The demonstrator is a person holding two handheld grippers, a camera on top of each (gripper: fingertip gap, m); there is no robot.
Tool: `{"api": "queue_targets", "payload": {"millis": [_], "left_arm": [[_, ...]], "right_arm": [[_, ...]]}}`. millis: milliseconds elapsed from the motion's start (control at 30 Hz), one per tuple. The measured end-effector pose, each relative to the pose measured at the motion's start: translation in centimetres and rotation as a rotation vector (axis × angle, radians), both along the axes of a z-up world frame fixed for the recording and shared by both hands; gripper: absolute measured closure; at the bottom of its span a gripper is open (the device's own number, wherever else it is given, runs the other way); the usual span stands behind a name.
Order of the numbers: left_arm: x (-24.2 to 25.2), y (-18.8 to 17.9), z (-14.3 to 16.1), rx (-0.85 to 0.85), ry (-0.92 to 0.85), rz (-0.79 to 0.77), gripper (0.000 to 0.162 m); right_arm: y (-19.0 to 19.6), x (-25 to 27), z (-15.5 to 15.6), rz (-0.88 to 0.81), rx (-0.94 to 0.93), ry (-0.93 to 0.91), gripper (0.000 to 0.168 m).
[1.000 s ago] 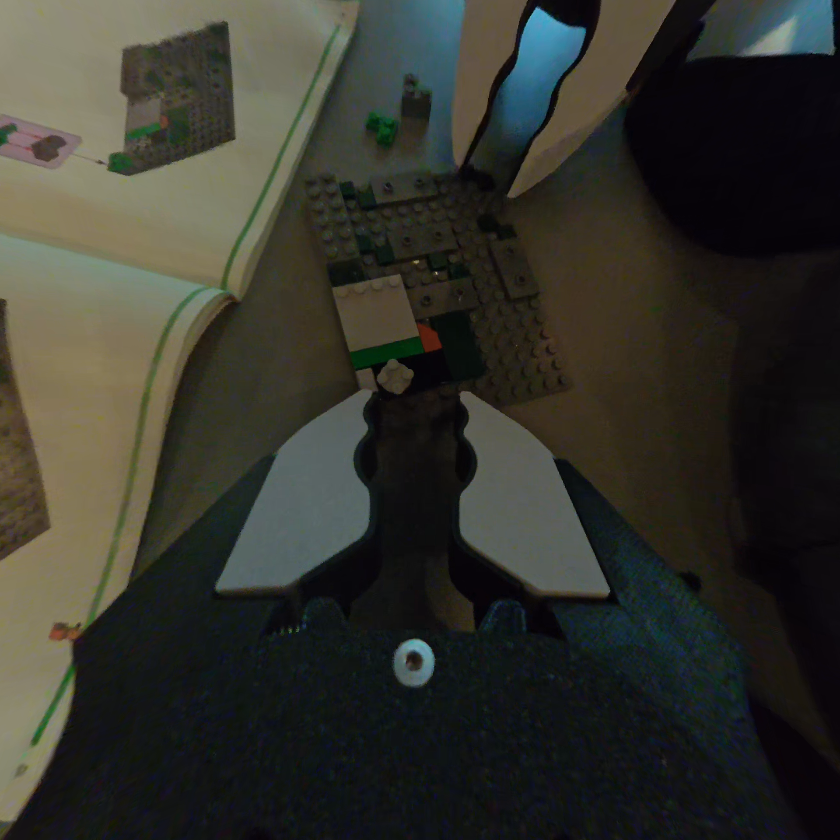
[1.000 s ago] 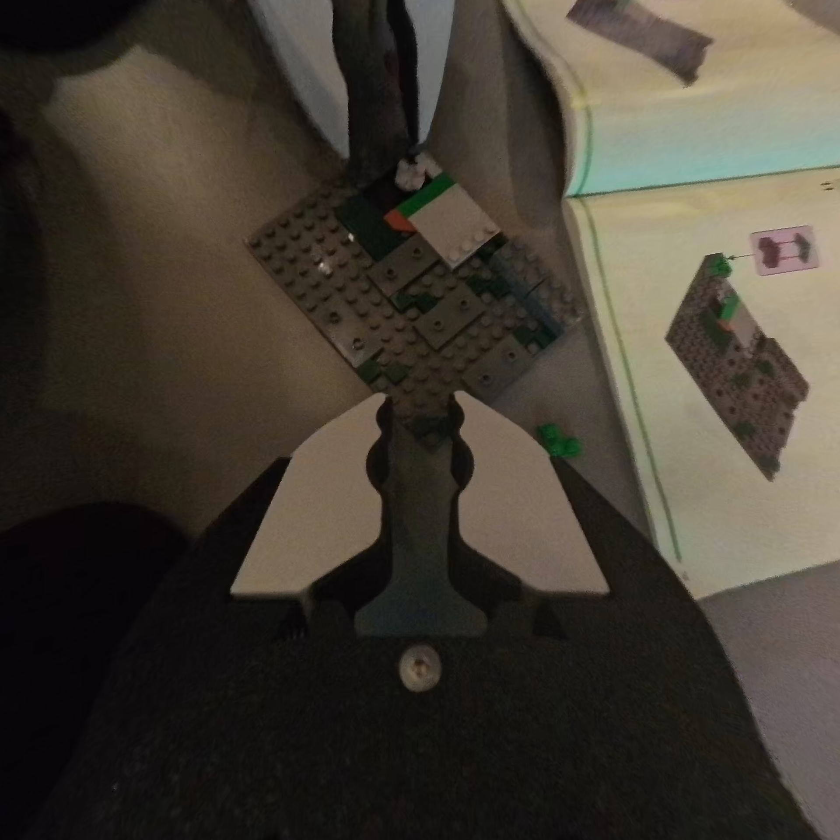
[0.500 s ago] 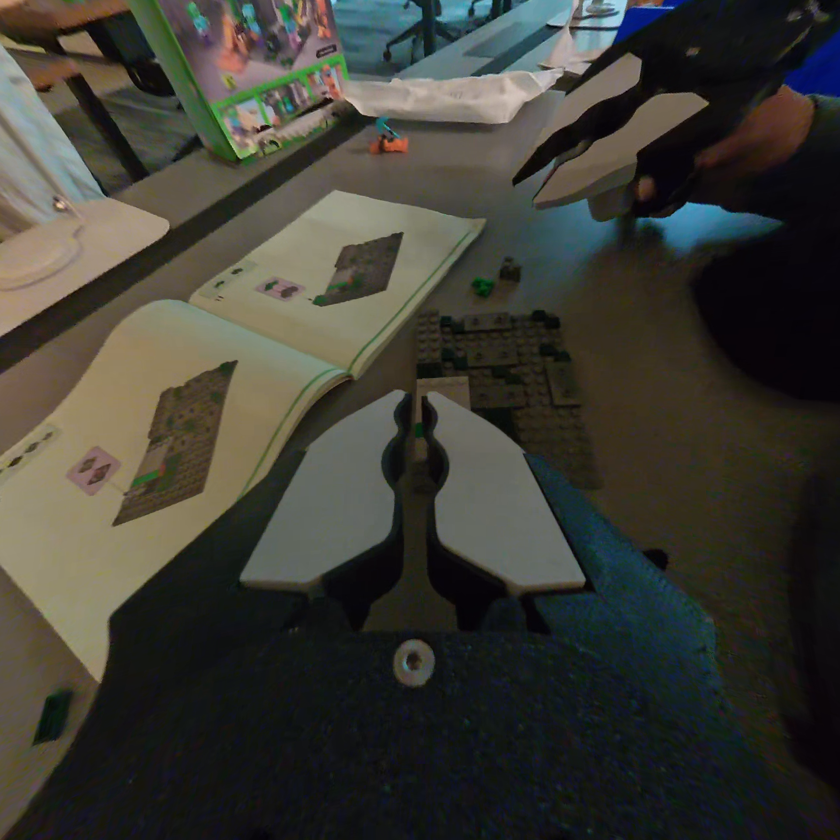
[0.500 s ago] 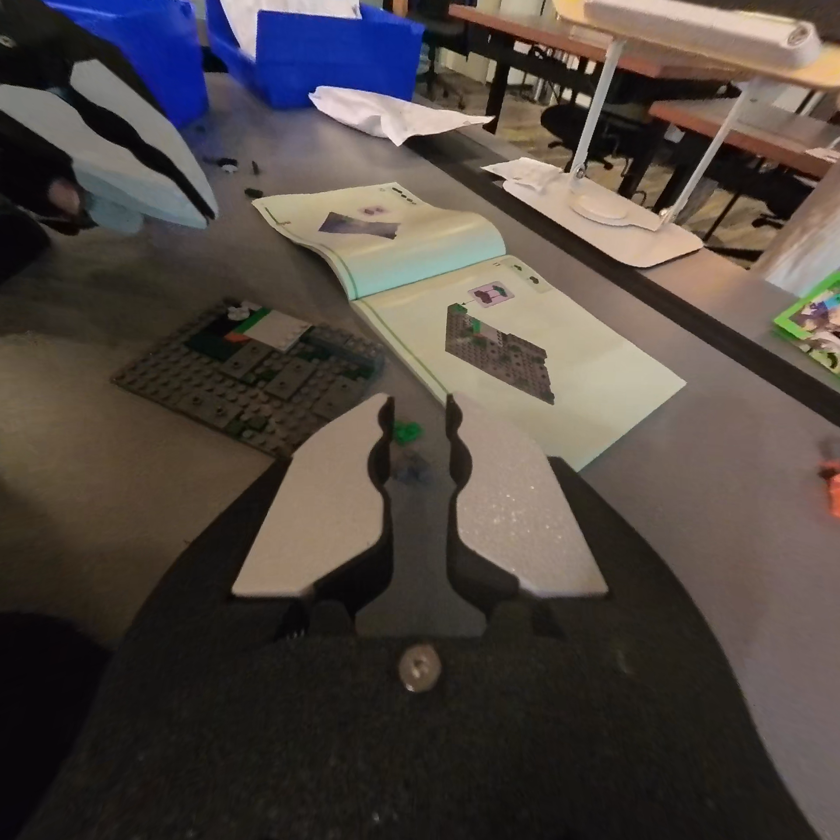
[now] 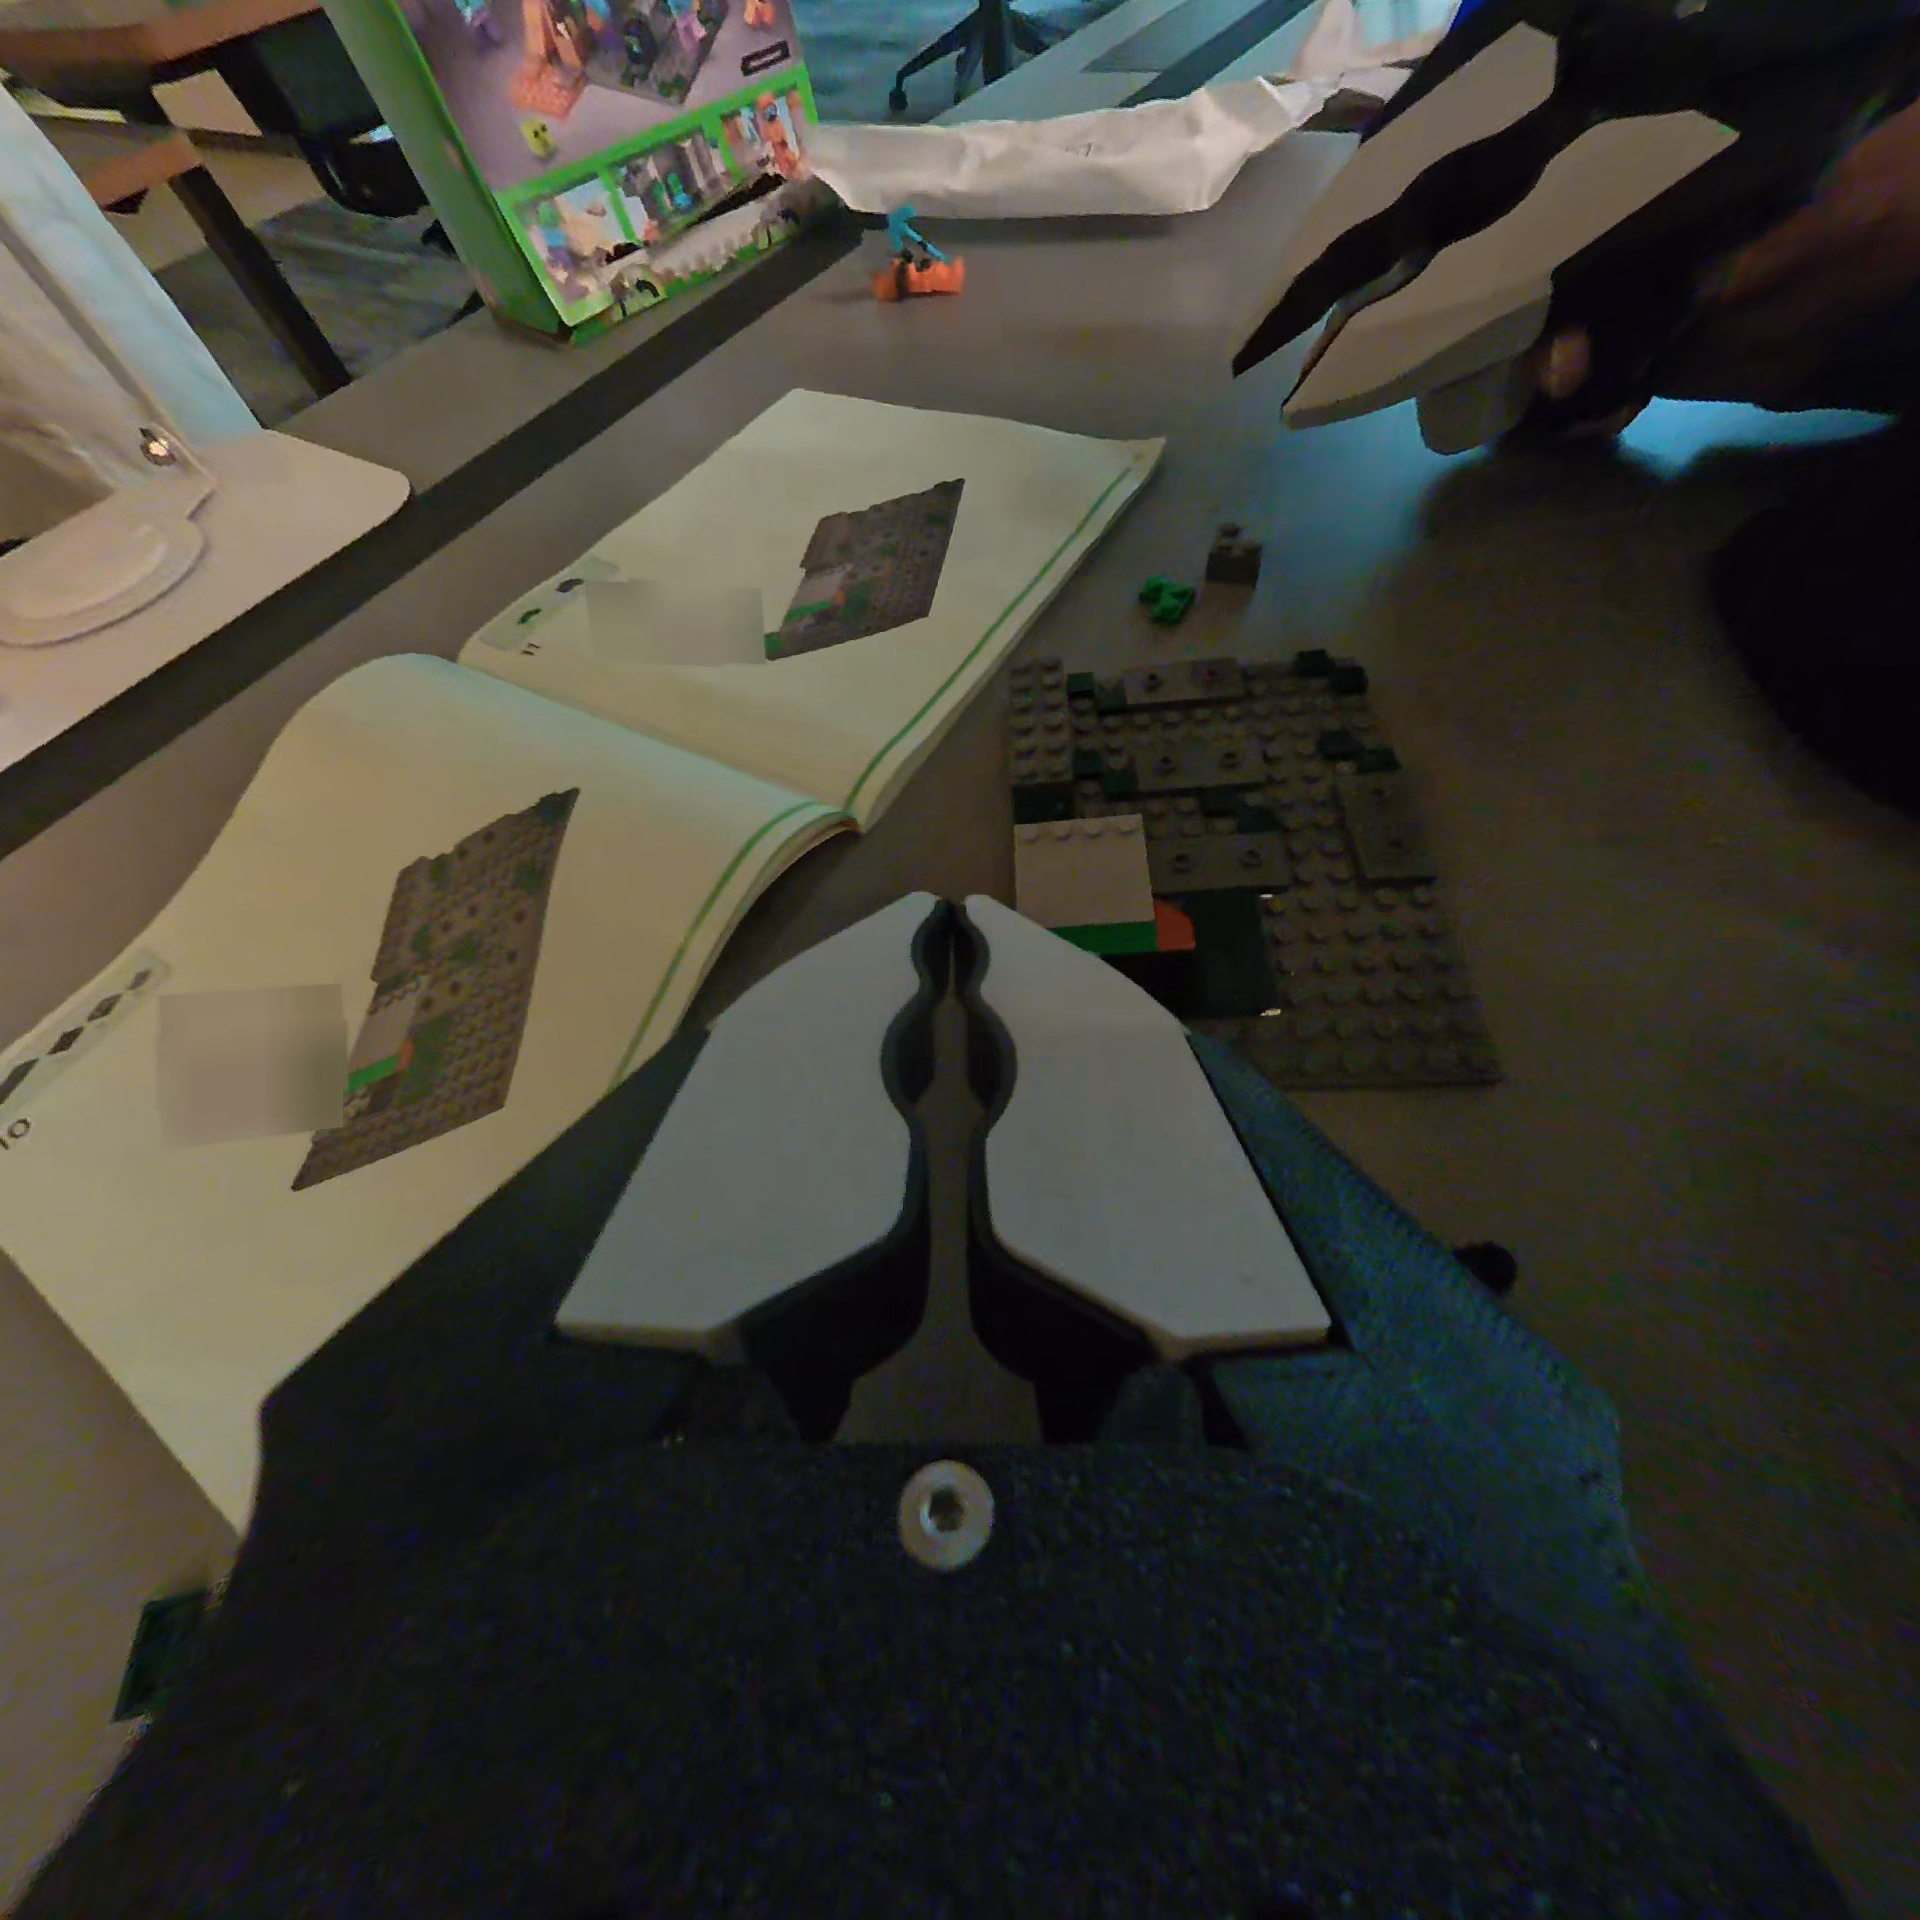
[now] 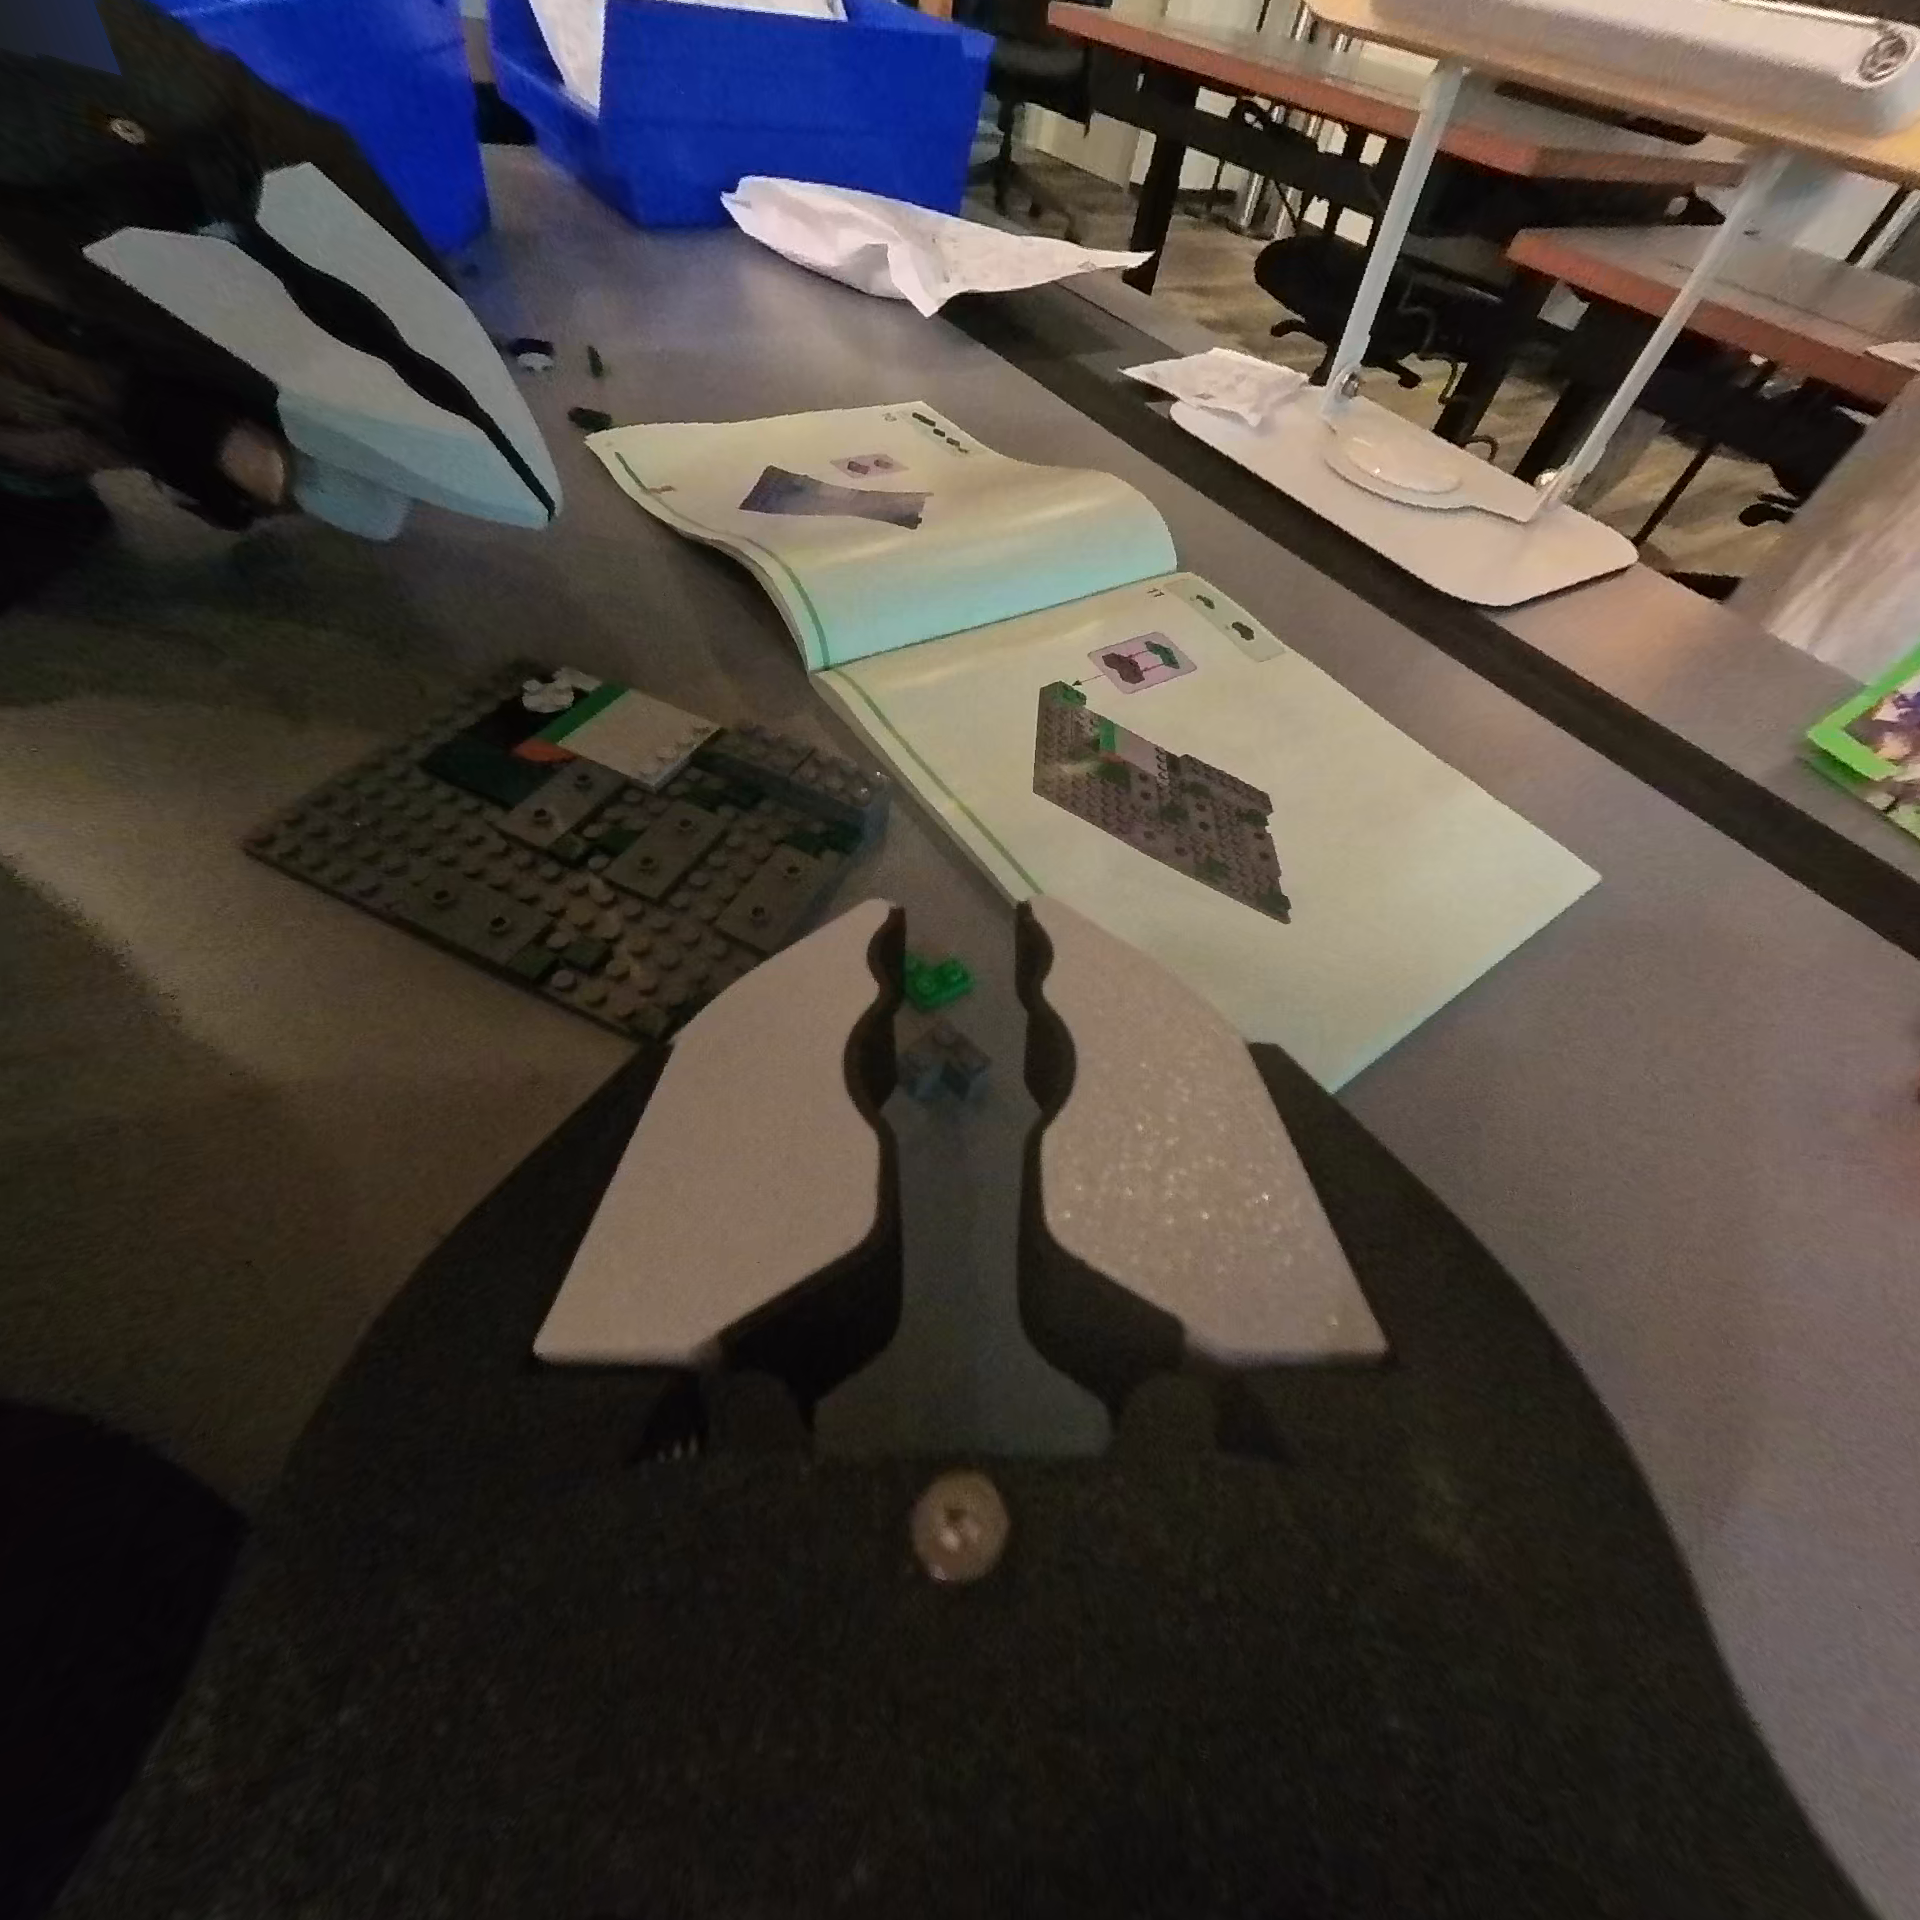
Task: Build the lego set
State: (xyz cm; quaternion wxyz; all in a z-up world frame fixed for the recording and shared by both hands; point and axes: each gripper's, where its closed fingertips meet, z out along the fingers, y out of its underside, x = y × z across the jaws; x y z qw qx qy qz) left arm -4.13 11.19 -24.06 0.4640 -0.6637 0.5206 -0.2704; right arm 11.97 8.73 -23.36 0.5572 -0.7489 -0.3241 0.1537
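Note:
The grey baseplate point(image 5: 1361, 997) lies on the table with grey and dark green tiles, a white tile point(image 5: 1081, 868) and a green and orange strip. In the right wrist view the baseplate point(image 6: 416, 862) carries a small white round piece point(image 6: 556, 691) at its far corner. My left gripper point(image 5: 954, 909) is shut and empty, raised in front of the plate's near left corner. My right gripper point(image 6: 956, 920) is open and empty; a loose green piece point(image 6: 940, 982) and a grey brick point(image 6: 945, 1065) lie on the table between its fingers. Both pieces lie beyond the plate in the left wrist view, the green piece point(image 5: 1166, 597) beside the grey brick point(image 5: 1233, 556).
The open instruction booklet point(image 5: 727, 727) lies left of the plate. The set's box point(image 5: 582, 135), a small orange and teal figure point(image 5: 914, 265), a white paper bag point(image 5: 1039, 156) and a lamp base point(image 5: 156, 520) stand farther off. Blue bins point(image 6: 727, 104) stand at the back. A dark green piece point(image 5: 156, 1652) lies near the table edge. There is about 15 cm between the tips of the two grippers. The white tile point(image 5: 1081, 868) lies some 6 cm from my left tips, 12 cm from my right tips. Seen from the right wrist view point(image 6: 648, 740) as well.
Both grippers rose from the baseplate and tilted up to look across the table. My left gripper went from open to shut. The white round piece stayed on the plate.

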Motion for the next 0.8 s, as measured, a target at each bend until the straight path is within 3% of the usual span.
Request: {"api": "queue_targets", "payload": {"millis": [800], "left_arm": [[-0.8, 1.3, -0.6, -0.014, 0.021, 0.057, 0.162]], "right_arm": [[0.2, 0.6, -0.3, -0.027, -0.008, -0.025, 0.153]]}}
